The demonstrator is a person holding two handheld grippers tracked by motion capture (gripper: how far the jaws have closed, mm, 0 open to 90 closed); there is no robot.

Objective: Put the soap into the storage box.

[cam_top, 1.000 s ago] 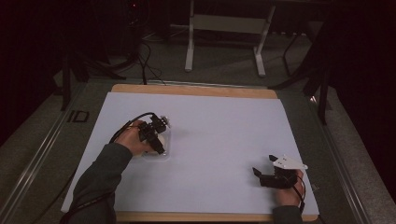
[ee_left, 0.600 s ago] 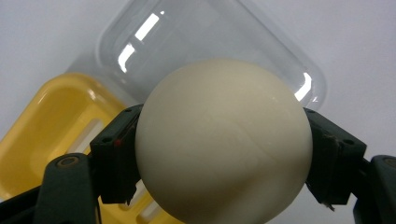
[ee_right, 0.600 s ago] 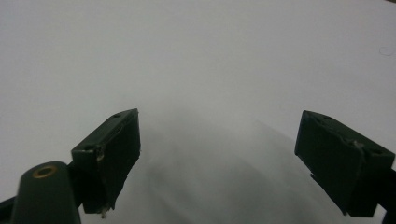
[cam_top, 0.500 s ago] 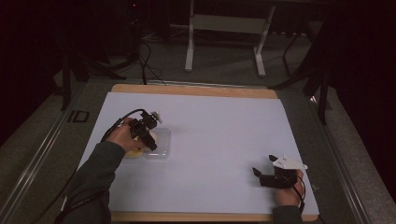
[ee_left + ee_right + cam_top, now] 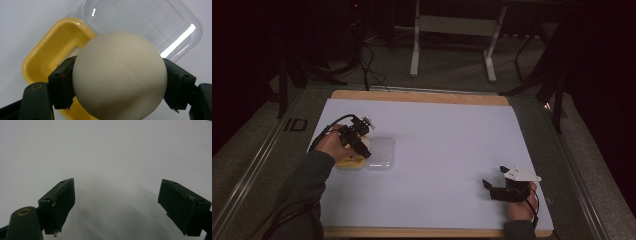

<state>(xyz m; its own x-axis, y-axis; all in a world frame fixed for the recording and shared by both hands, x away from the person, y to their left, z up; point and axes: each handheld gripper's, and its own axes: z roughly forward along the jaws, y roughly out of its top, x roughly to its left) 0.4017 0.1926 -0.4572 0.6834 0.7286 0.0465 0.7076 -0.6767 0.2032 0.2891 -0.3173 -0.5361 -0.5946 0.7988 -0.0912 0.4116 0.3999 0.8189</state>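
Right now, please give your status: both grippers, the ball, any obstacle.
Left gripper shut on cream ball, above yellow tray and clear lid. Right gripper open, empty, over white table. No obstacle seen.

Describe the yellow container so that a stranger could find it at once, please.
Look at the left part of the white table, under the left tongs. The yellow container lies there, a shallow rounded tray. Its clear neighbour has the same shape but no colour.
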